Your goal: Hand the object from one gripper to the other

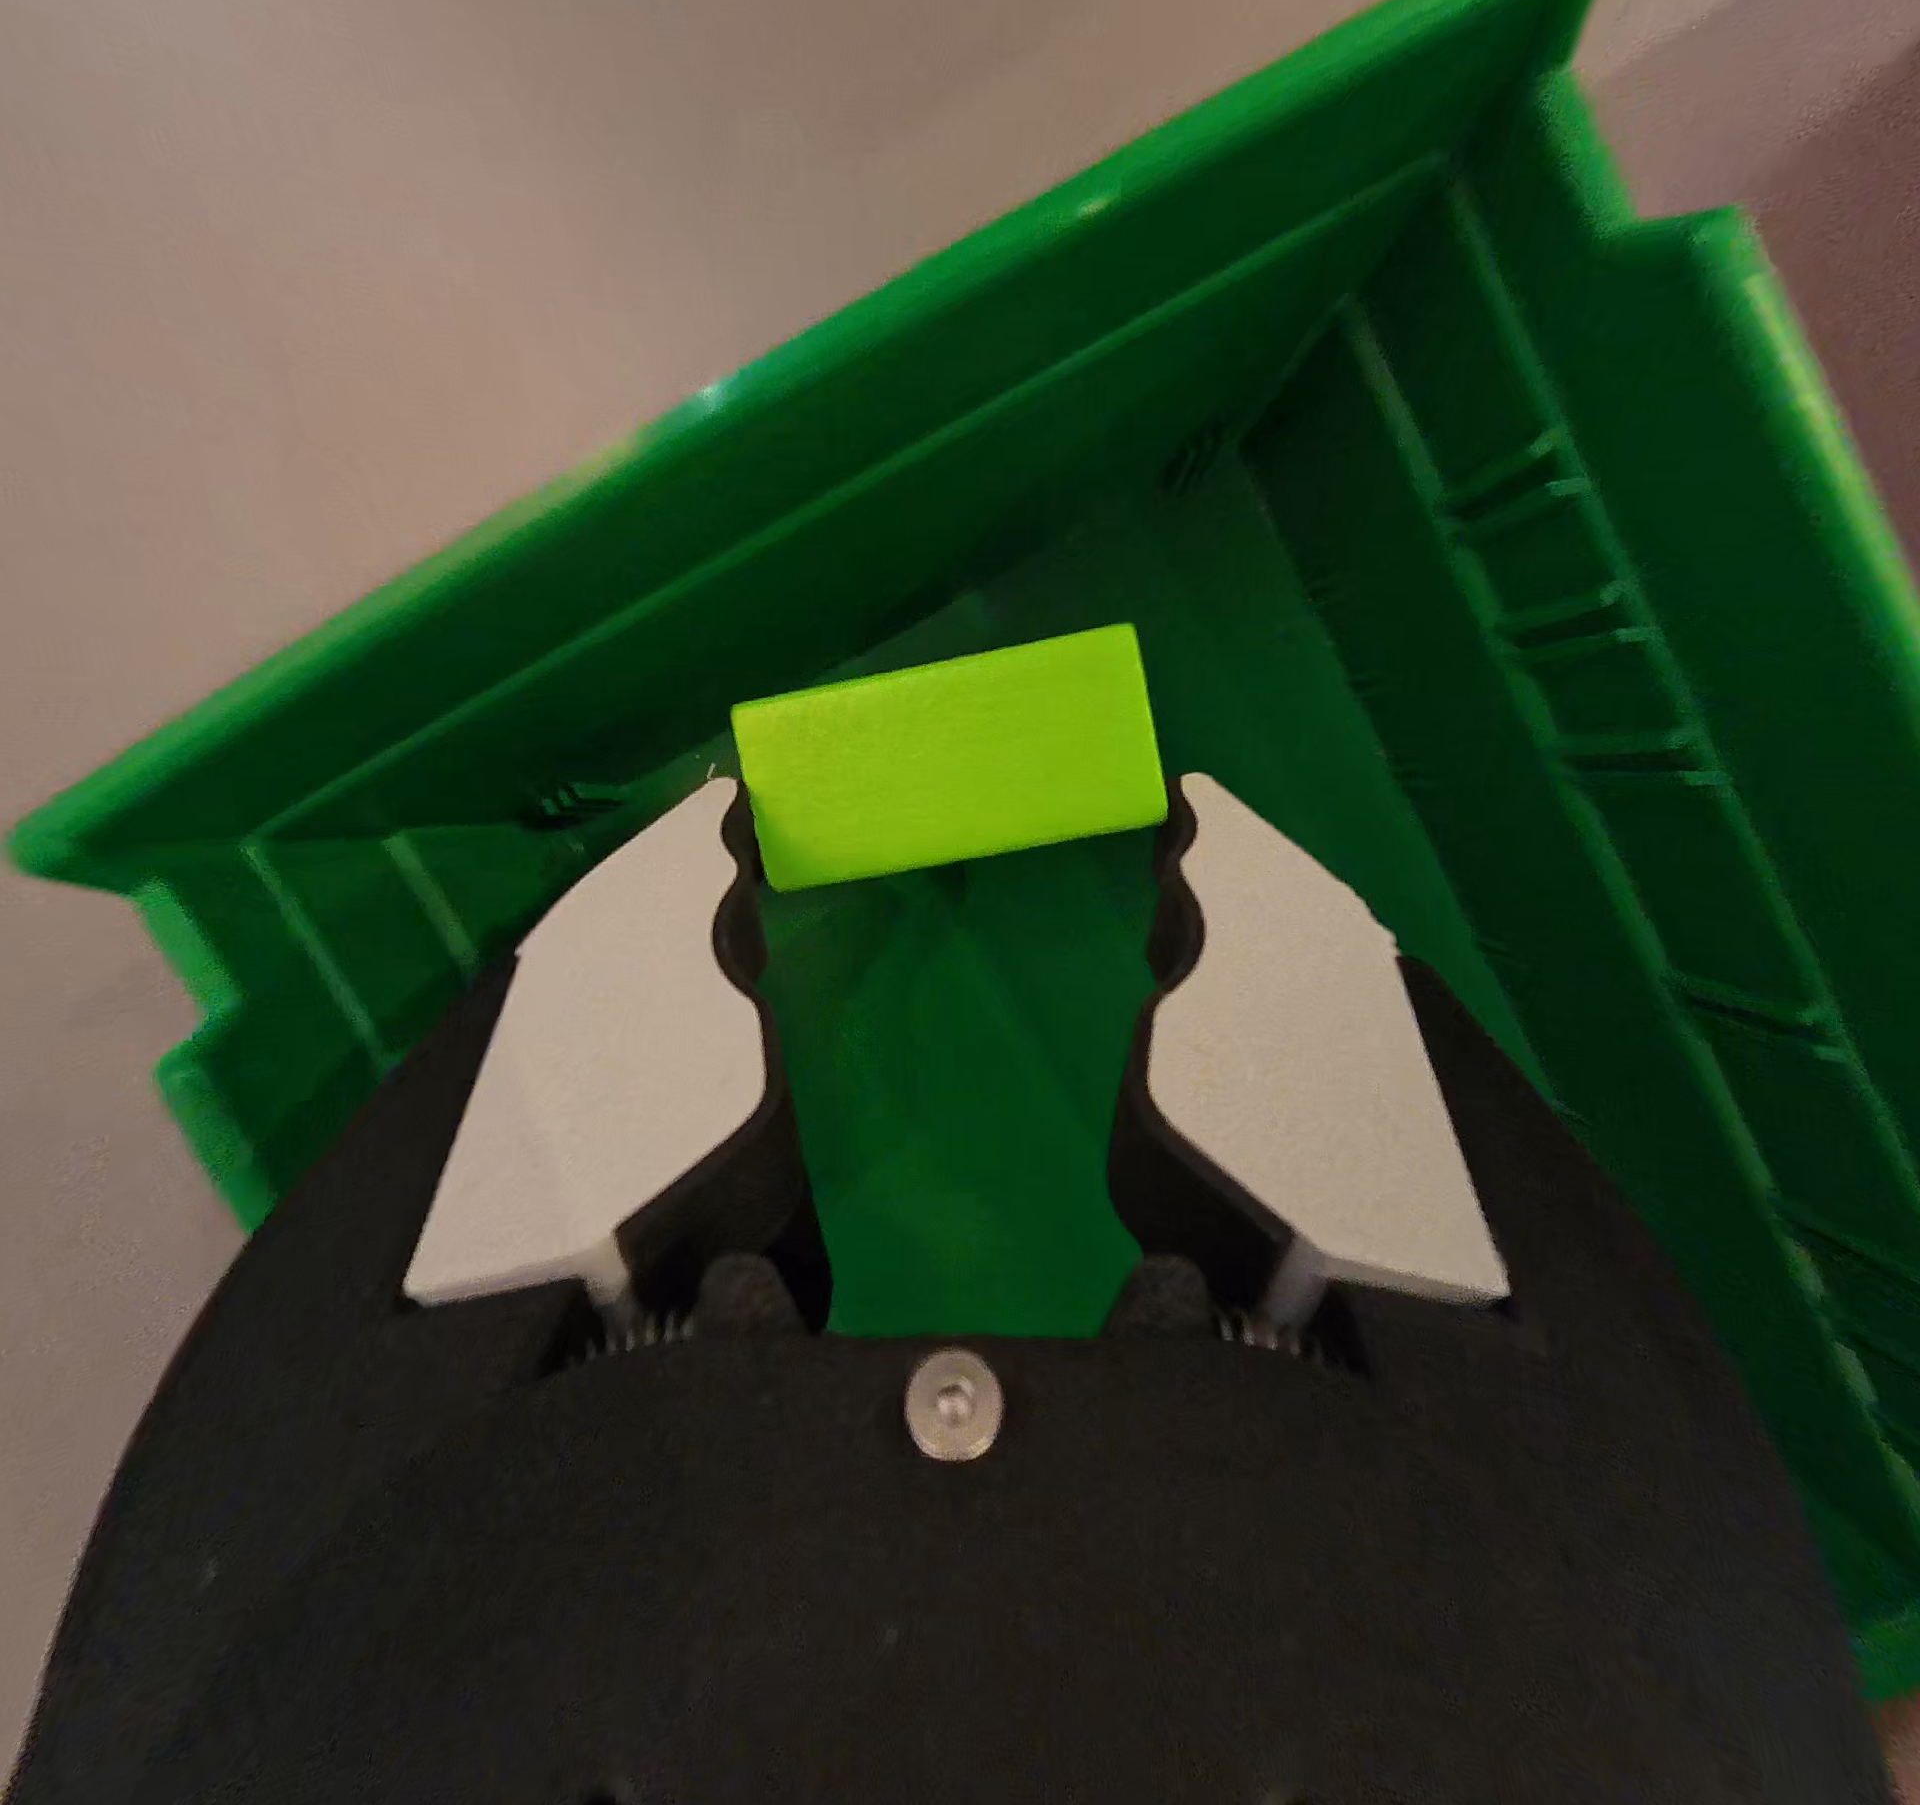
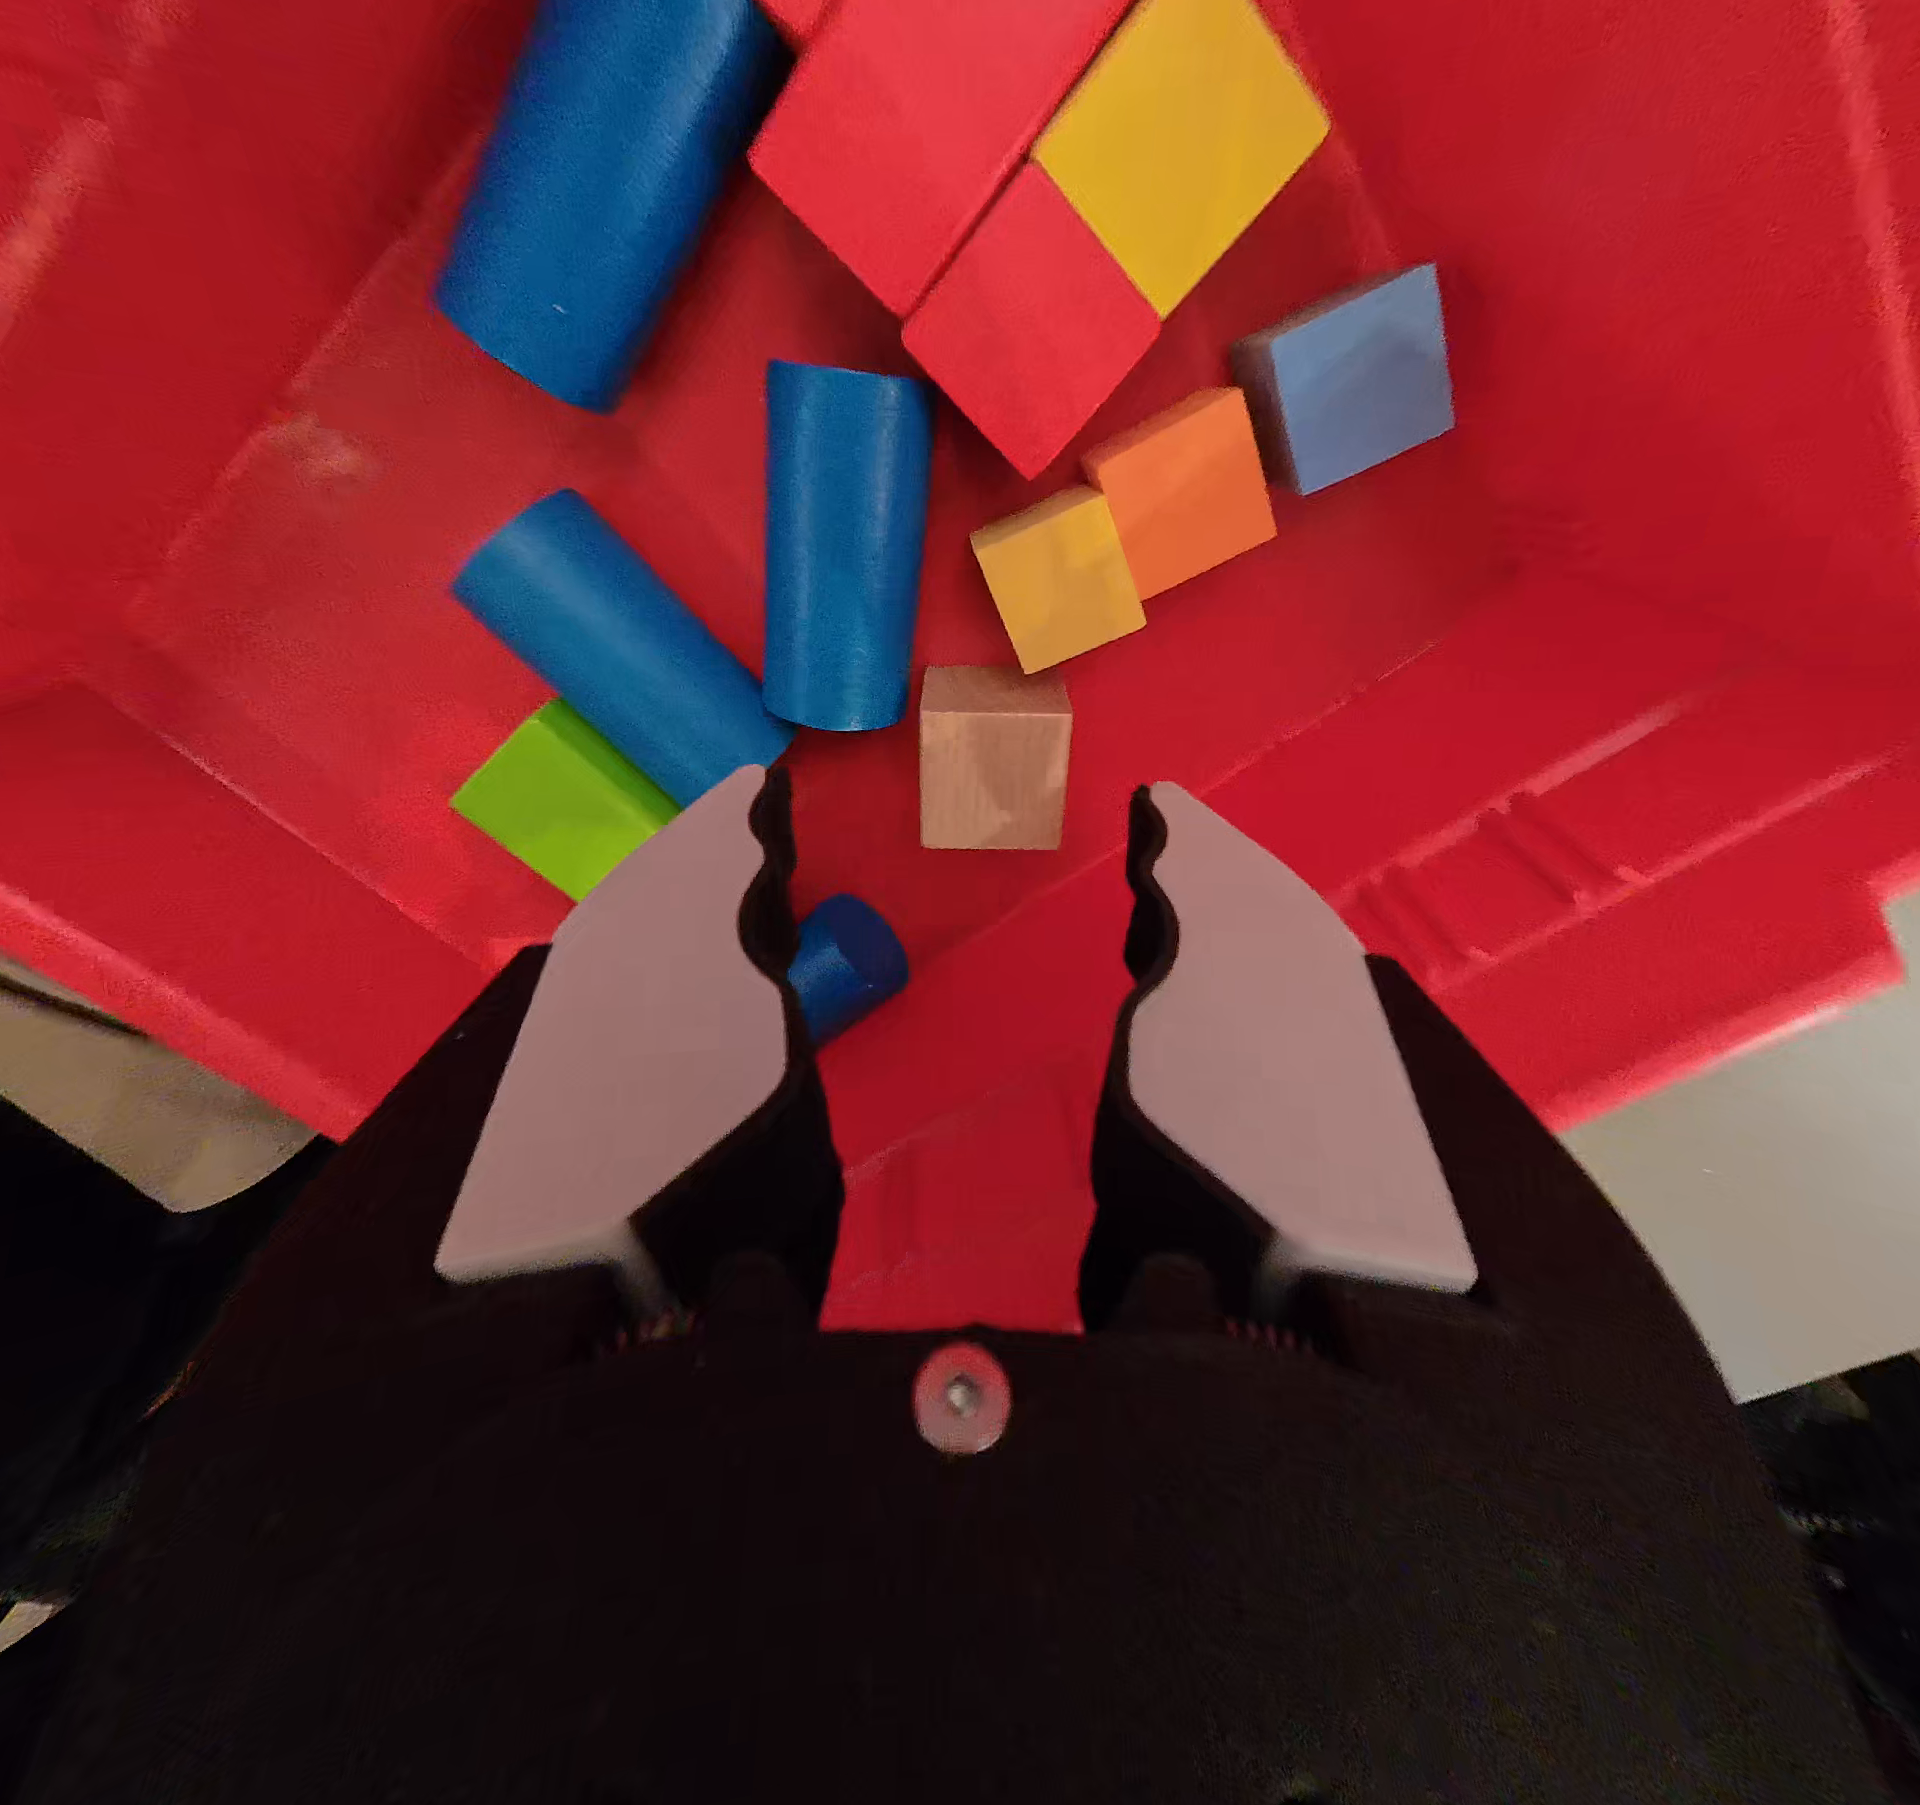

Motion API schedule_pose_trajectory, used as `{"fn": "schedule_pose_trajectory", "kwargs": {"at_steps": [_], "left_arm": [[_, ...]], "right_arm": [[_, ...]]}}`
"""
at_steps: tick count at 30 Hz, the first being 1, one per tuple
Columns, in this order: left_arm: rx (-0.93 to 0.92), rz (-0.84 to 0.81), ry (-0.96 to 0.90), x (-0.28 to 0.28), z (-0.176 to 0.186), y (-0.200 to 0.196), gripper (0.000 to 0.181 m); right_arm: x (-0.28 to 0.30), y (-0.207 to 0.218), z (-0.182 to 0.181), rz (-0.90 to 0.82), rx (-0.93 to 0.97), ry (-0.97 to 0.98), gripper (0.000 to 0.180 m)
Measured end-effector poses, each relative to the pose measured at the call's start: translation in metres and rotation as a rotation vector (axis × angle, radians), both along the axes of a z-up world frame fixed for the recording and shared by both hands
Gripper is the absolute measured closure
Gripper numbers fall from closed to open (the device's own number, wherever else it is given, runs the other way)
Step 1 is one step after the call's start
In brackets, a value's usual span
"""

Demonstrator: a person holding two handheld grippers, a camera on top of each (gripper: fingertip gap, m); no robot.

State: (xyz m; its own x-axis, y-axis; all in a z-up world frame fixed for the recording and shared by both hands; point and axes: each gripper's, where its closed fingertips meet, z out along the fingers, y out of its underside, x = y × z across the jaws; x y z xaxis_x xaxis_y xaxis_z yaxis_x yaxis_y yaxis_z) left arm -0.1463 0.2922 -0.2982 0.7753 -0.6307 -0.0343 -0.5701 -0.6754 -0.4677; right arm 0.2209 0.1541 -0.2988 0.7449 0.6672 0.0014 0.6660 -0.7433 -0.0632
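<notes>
Lime block [image 1: 945, 758] between left gripper's [image 1: 961, 799] jaws.

Black gripper [image 1: 961, 820], pale-grey fingers [image 1: 613, 1028]

A green bin [image 1: 1039, 467] and a red bin [image 2: 1558, 612] holding coloured blocks [image 2: 1181, 120].

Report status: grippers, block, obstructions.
Left gripper shut on lime block, over green bin. Right gripper open, empty, over red bin of blocks. Nothing between fingers.
</notes>
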Motion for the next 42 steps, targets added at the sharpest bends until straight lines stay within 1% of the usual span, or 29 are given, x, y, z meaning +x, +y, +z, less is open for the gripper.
{"fn": "schedule_pose_trajectory", "kwargs": {"at_steps": [4,7,9,12,16,20,24,31,35,40,42], "left_arm": [[0.116,-0.071,-0.002,0.01,0.029,-0.005,0.107],[0.188,-0.129,-0.03,0.024,0.05,-0.012,0.108],[0.238,-0.168,-0.04,0.034,0.065,-0.018,0.108],[0.303,-0.254,-0.07,0.053,0.088,-0.032,0.108],[0.367,-0.403,-0.169,0.087,0.121,-0.063,0.108],[0.388,-0.55,-0.301,0.12,0.15,-0.102,0.108],[0.375,-0.676,-0.425,0.145,0.17,-0.14,0.108],[0.355,-0.836,-0.519,0.166,0.187,-0.187,0.108],[0.353,-0.866,-0.544,0.17,0.191,-0.196,0.108],[0.339,-0.882,-0.547,0.172,0.189,-0.201,0.108],[0.347,-0.875,-0.543,0.171,0.189,-0.199,0.108]], "right_arm": [[-0.013,0.01,0.029,0.019,0.098,0.065,0.117],[-0.028,0.024,0.06,0.046,0.243,0.118,0.115],[-0.048,0.032,0.084,0.088,0.348,0.2,0.112],[-0.09,0.029,0.12,0.204,0.454,0.394,0.107],[-0.138,0.009,0.151,0.34,0.46,0.669,0.102],[-0.169,-0.011,0.171,0.456,0.451,0.841,0.101],[-0.19,-0.029,0.186,0.55,0.446,0.96,0.102],[-0.204,-0.046,0.194,0.631,0.401,1.081,0.101],[-0.207,-0.055,0.199,0.685,0.399,1.116,0.103],[-0.211,-0.061,0.192,0.721,0.361,1.097,0.105],[-0.211,-0.062,0.192,0.722,0.357,1.102,0.109]]}}
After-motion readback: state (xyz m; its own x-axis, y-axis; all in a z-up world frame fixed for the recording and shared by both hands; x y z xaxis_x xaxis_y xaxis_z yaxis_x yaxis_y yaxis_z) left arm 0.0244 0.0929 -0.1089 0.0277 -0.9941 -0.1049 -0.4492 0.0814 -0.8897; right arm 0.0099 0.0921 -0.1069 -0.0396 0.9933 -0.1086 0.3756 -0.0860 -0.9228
